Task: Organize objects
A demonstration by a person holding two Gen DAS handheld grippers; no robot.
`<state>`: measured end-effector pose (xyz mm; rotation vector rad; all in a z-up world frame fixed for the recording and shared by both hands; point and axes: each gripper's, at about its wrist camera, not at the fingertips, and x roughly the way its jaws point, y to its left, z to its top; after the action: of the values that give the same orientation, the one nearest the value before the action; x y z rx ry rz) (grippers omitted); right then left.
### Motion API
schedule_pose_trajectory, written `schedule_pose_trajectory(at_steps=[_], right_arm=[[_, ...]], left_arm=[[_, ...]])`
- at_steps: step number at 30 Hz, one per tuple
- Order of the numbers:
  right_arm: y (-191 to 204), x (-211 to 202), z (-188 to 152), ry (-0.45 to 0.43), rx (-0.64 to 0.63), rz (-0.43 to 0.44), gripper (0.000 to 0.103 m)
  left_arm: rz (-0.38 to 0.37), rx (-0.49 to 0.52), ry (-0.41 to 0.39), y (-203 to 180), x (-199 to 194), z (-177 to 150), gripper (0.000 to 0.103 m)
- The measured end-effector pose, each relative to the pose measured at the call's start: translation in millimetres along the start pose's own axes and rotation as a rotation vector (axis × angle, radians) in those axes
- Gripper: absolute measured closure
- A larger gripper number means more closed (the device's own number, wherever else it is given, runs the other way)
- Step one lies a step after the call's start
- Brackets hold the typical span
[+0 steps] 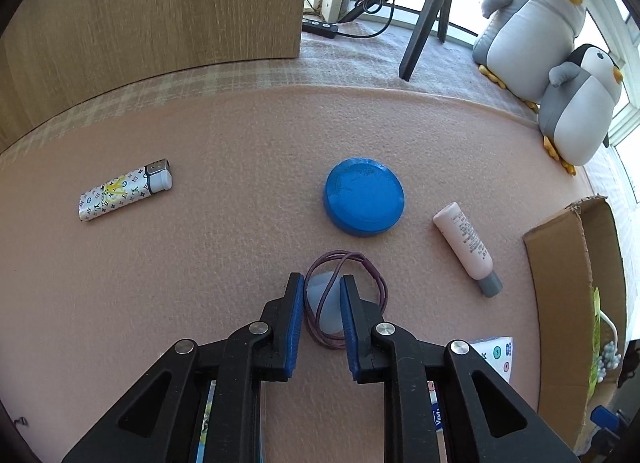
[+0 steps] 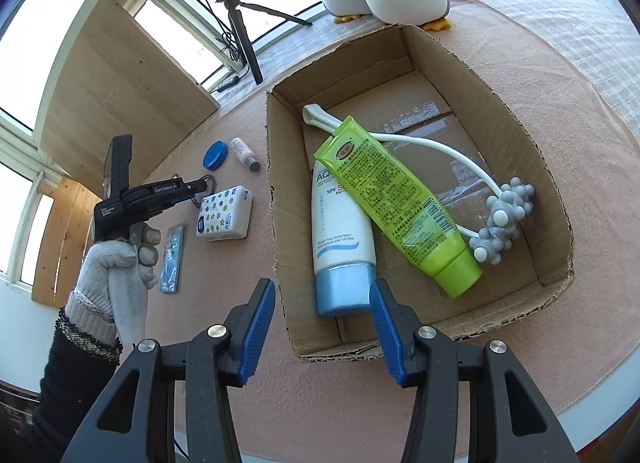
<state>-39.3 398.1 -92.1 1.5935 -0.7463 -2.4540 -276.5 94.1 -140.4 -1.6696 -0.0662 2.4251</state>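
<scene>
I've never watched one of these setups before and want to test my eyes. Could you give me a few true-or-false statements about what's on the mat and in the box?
1. The green tube lies inside the cardboard box. True.
2. The blue lid is in the box. False: it lies on the mat.
3. The left gripper straddles the purple hair tie. True.
4. The right gripper holds the white sunscreen tube. False: its jaws are open, empty.
5. The lighter is standing upright. False: it lies flat.
</scene>
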Motion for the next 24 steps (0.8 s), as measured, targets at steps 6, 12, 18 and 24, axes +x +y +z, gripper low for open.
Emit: schedule_pose_trajectory(at_steps=[6, 12, 18, 24], right_arm=[[8, 4, 1, 0.006, -0.018, 0.013, 0.058], [18, 12, 2, 0.018, -0.034, 0.031, 0.058], [32, 19, 0, 0.03, -0.063, 0.046, 0.058], [43, 24, -3, 0.042, -0.09, 0.05, 0.057]], left_arm=[[-0.042, -0.03, -0.022, 13, -19, -16, 0.094], [-0.094, -0.058, -0.027, 23, -38, -45, 0.096], [-0.157, -0.069, -0.027, 24, -58, -81, 0.096], [-0.23, -0.056, -0.012, 11, -77, -123, 0.096]])
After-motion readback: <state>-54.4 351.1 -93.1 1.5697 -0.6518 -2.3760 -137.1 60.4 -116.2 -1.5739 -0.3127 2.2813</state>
